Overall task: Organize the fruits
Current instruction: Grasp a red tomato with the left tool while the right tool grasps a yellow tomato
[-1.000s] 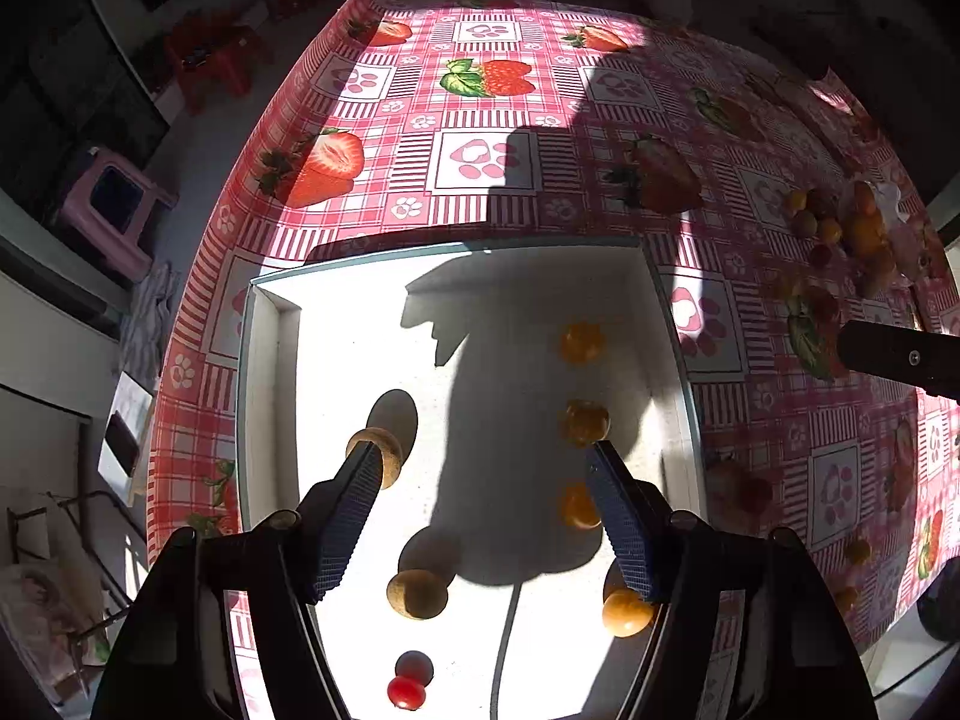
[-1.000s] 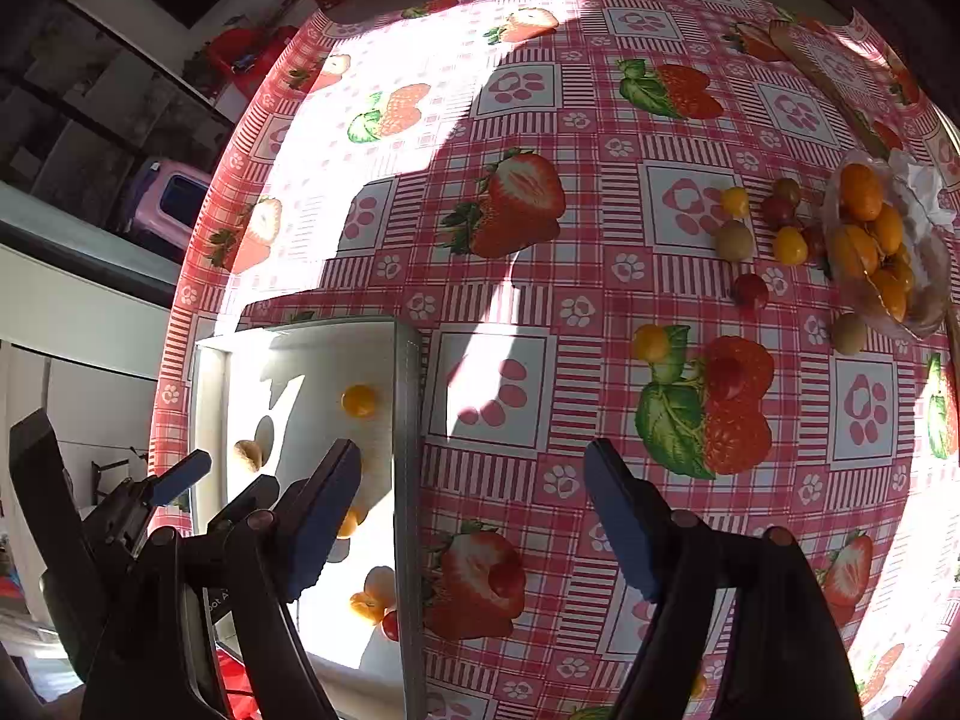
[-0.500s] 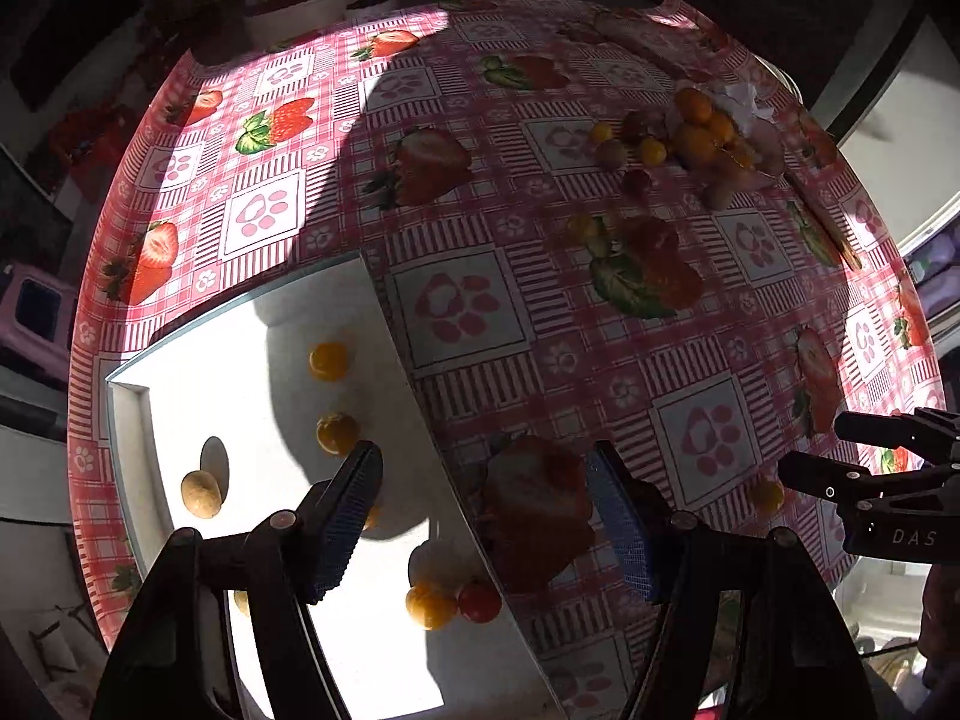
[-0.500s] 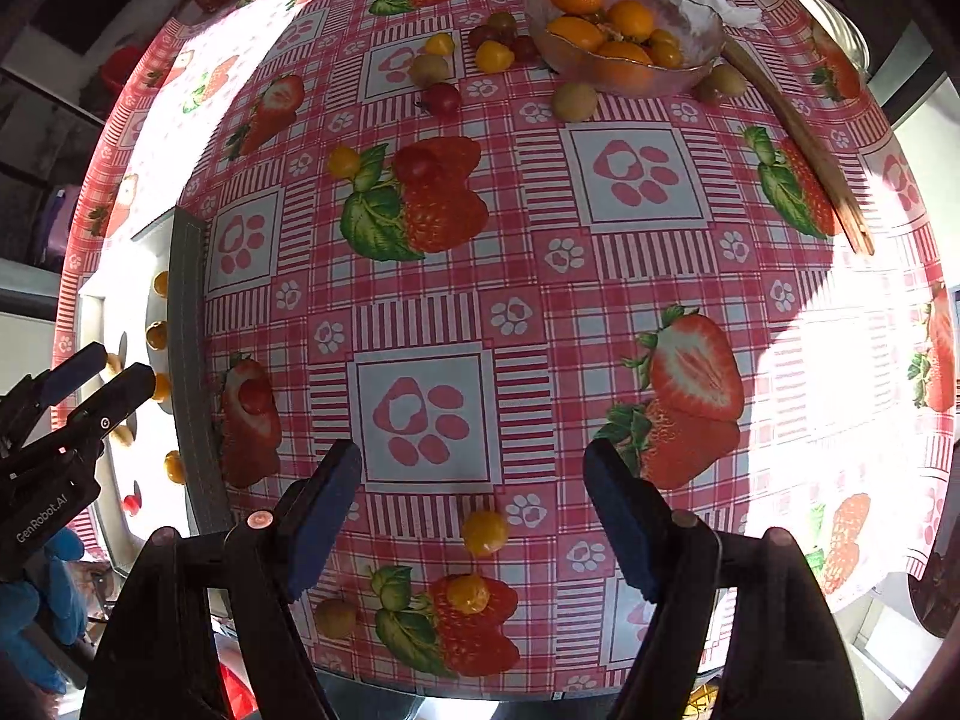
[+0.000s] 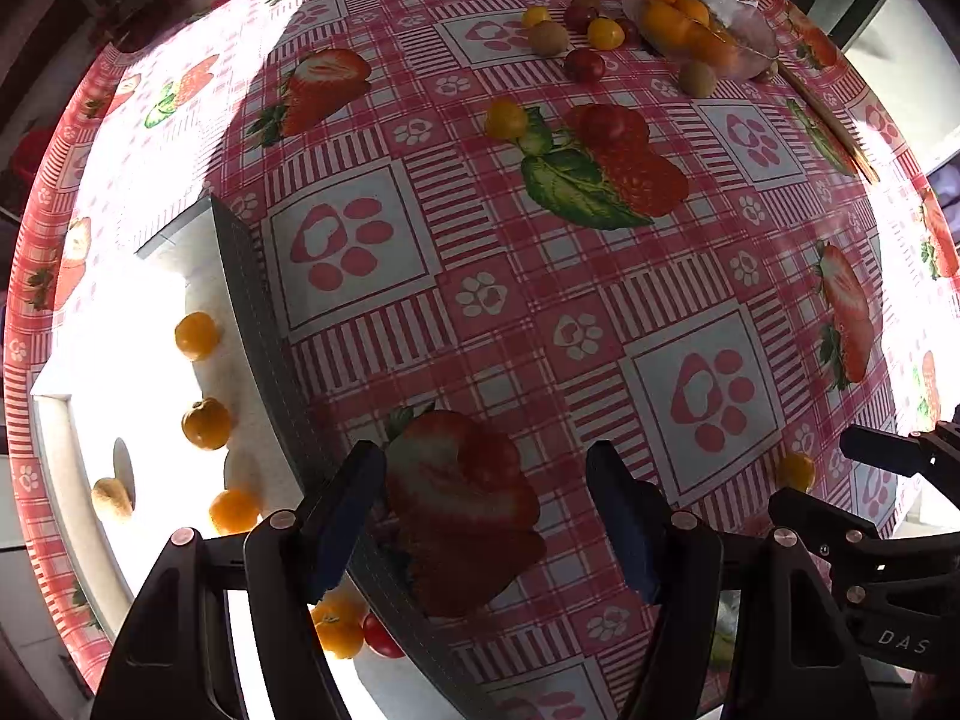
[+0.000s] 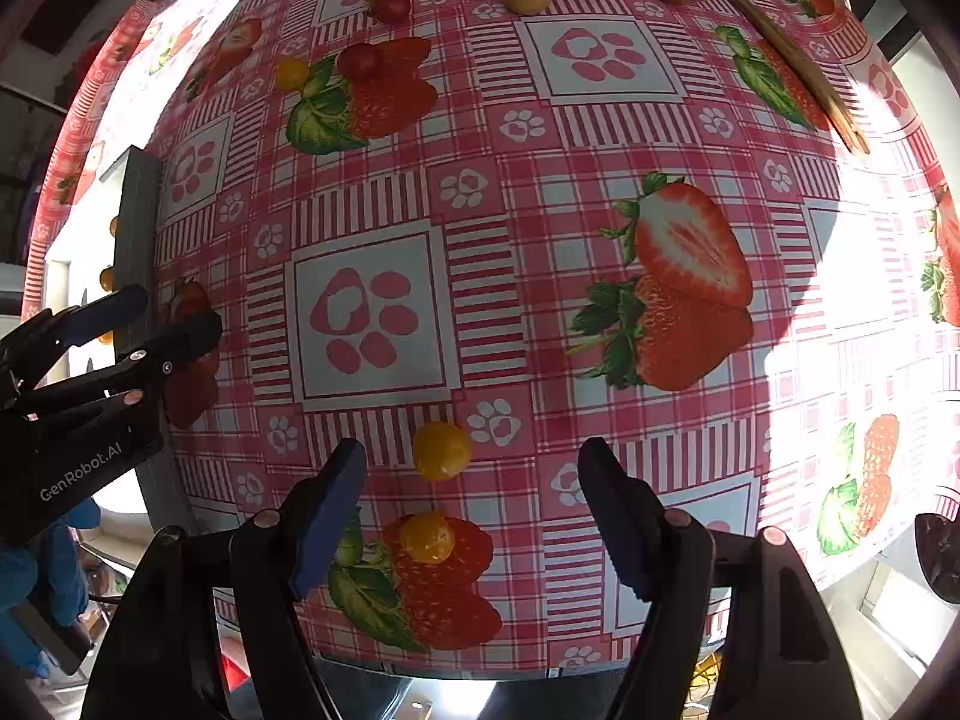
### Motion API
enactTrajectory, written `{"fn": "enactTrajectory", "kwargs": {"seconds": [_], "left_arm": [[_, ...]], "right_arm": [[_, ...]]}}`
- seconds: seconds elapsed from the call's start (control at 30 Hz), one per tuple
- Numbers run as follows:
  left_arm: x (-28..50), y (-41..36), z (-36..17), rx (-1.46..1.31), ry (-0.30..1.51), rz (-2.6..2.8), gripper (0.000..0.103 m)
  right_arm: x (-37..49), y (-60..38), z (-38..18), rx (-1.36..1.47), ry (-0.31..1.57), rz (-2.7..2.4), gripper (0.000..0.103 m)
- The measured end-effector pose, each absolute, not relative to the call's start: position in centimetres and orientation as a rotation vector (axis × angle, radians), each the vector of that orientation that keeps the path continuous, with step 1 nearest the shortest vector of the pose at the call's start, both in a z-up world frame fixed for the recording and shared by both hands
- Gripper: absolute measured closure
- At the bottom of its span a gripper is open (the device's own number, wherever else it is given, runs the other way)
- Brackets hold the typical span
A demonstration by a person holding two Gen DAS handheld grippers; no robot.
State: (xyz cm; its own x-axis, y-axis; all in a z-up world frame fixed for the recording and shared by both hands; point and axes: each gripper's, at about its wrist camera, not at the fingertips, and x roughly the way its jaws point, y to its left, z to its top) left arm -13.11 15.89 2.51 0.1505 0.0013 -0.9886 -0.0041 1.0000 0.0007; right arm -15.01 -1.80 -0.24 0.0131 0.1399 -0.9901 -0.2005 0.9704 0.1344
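A white tray (image 5: 150,276) at the left holds several small orange fruits (image 5: 196,335), a tan one (image 5: 111,498) and a red cherry tomato (image 5: 381,636). My left gripper (image 5: 486,510) is open and empty above the tray's right wall. My right gripper (image 6: 468,504) is open and empty, low over the table's near edge, with a yellow fruit (image 6: 441,450) just ahead between its fingers and another (image 6: 427,537) under it. A clear bowl of oranges (image 5: 690,24) stands far off with loose yellow, red and tan fruits (image 5: 506,119) around it.
A red checked strawberry tablecloth (image 6: 510,192) covers the table. A wooden stick (image 6: 780,54) lies at the far right. The left gripper shows at the left of the right wrist view (image 6: 144,318). The table's near edge runs just under my right gripper.
Both grippers have swung rightward and forward. The left one has left the tray's middle for its right wall. The right one has come down towards the yellow fruits at the near edge.
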Motion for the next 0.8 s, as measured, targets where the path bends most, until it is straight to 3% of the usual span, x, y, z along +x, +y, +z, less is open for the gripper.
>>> {"fn": "enactTrajectory", "kwargs": {"seconds": [0.13, 0.3, 0.4, 0.47, 0.53, 0.63, 0.8], "left_arm": [[-13.1, 15.3, 1.5, 0.011, 1.447, 0.01, 0.031], [-13.4, 15.3, 1.3, -0.013, 1.441, 0.02, 0.031], [-13.5, 15.5, 1.1, -0.022, 1.439, 0.025, 0.032], [-13.5, 15.9, 1.2, -0.029, 1.43, 0.028, 0.04], [-14.0, 16.1, 1.7, -0.029, 1.418, 0.019, 0.06], [-14.1, 15.8, 2.1, -0.031, 1.414, -0.013, 0.08], [-14.7, 16.0, 2.9, -0.103, 1.405, -0.04, 0.08]], "right_arm": [[-15.2, -1.4, -1.0, -0.047, 1.552, 0.25, 0.037], [-15.6, -1.0, -1.1, -0.071, 1.546, 0.238, 0.039], [-15.5, 0.0, -1.1, -0.104, 1.542, 0.234, 0.047], [-15.5, 0.5, -1.1, -0.122, 1.538, 0.236, 0.06], [-15.5, 0.4, -1.0, -0.121, 1.538, 0.248, 0.071], [-15.5, -0.1, -1.0, -0.086, 1.54, 0.268, 0.077], [-15.4, -1.4, -0.7, 0.002, 1.541, 0.276, 0.079]]}}
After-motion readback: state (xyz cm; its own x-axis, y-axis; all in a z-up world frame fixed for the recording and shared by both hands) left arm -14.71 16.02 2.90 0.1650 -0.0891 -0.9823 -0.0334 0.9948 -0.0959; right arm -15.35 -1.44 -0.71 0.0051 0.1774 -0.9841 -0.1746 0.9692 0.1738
